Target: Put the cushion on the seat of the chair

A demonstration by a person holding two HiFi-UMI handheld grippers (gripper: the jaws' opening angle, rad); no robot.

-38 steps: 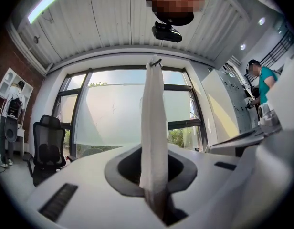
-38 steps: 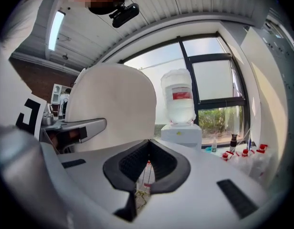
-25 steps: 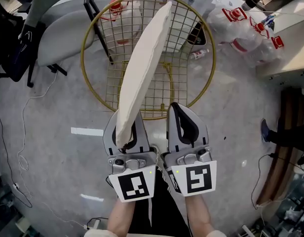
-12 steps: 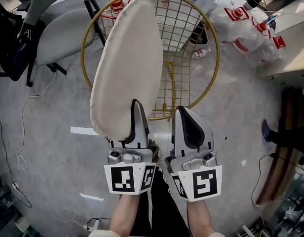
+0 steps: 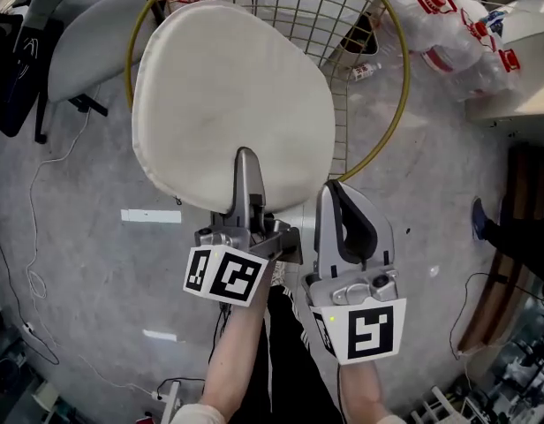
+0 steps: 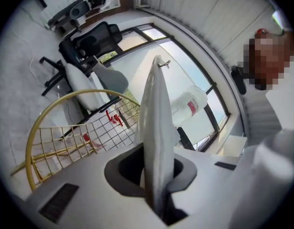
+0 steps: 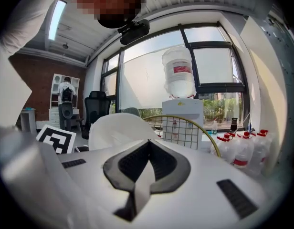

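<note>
The grey floor (image 5: pixel 86 263) spreads under both grippers. Straight ahead of them stands the chair (image 5: pixel 389 122), a round gold rim with a wire-grid seat. A grey office chair (image 5: pixel 86 51) is ahead and to the left of the left gripper (image 5: pixel 245 162), beyond the wire chair's rim.

The cushion (image 5: pixel 232 104), off-white and rounded, reaches forward from the left gripper with its broad face up. It covers the left and middle of the wire seat, and its near edge hangs over the rim towards the gripper. Whether it already rests on the wire cannot be told.

The left gripper is rolled onto its side, and its jaws are clamped on the cushion's near edge. In the left gripper view the fabric runs edge-on between the pads. The right gripper (image 5: pixel 336 193) sits just to the right of the left one, apart from the cushion. Its jaws are closed together with nothing between them.

Clear bottles (image 5: pixel 457 34) with red caps cluster ahead and to the right of the right gripper. A white tape strip (image 5: pixel 151 216) lies on the floor just left of the left gripper.
</note>
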